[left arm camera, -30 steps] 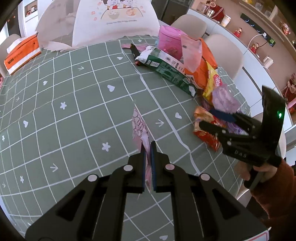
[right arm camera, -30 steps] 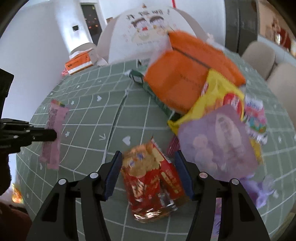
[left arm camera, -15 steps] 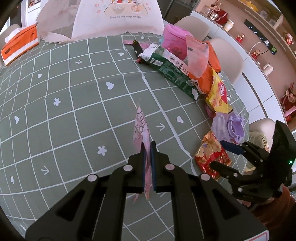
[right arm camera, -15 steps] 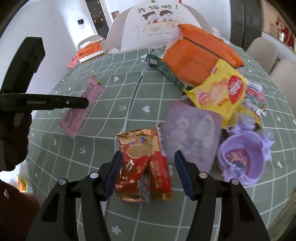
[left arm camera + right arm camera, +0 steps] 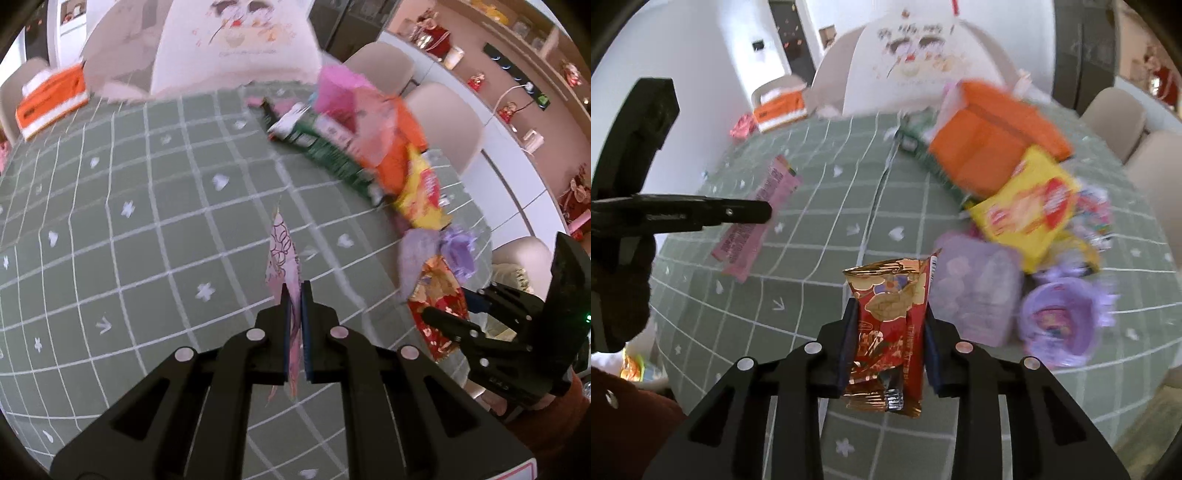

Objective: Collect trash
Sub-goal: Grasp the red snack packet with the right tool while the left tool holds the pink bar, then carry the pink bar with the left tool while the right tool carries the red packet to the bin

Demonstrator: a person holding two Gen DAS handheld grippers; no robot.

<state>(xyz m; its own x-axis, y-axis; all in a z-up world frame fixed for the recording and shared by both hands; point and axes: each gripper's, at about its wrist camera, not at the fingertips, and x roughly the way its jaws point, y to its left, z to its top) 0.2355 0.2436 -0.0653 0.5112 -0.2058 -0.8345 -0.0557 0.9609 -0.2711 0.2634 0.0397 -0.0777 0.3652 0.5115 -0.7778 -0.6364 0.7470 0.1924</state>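
Left wrist: a trash pile [image 5: 388, 158] lies right on the green grid tablecloth [image 5: 147, 229], chairs beyond. The left gripper [image 5: 294, 295], jaws pressed nearly together, pinches a pink wrapper [image 5: 282, 251].

Right wrist: purple cup [image 5: 1060, 321] and yellow bag [image 5: 1027, 210] lie right. The right gripper [image 5: 890, 321], jaws part-spread, clamps a red packet [image 5: 890, 325]
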